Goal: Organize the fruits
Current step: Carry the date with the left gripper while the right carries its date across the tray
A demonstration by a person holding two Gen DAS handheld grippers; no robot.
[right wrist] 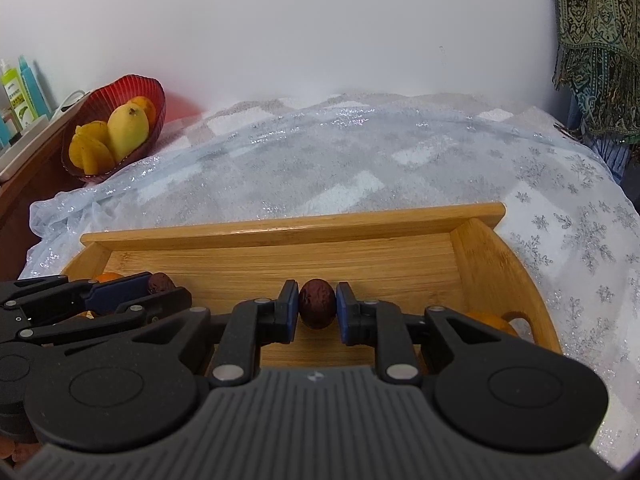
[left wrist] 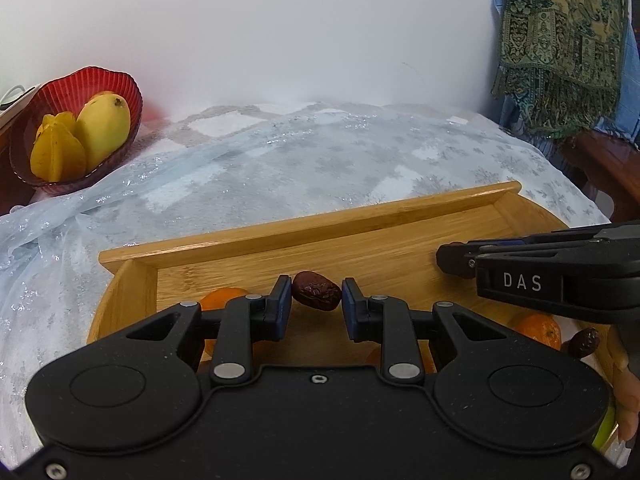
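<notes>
1. While angled downward over the wooden tray (left wrist: 280, 236), the left gripper (left wrist: 316, 300) pinches a dried red date (left wrist: 316, 291).
2. At its 3 o'clock, the right gripper (right wrist: 317, 305), pitched alike, clamps another date (right wrist: 317, 303).
3. At 10 o'clock, a red bowl (left wrist: 108, 80) holds a mango (left wrist: 105, 128).

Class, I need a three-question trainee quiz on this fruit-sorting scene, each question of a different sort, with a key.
1. True or false: the left gripper grips a dried date.
2. The red bowl holds: A) mango and starfruit, B) grapes, C) bananas?
3. Fill in: the right gripper holds its date over the wooden ____.

Key: 1 true; 2 A; 3 tray.
</notes>
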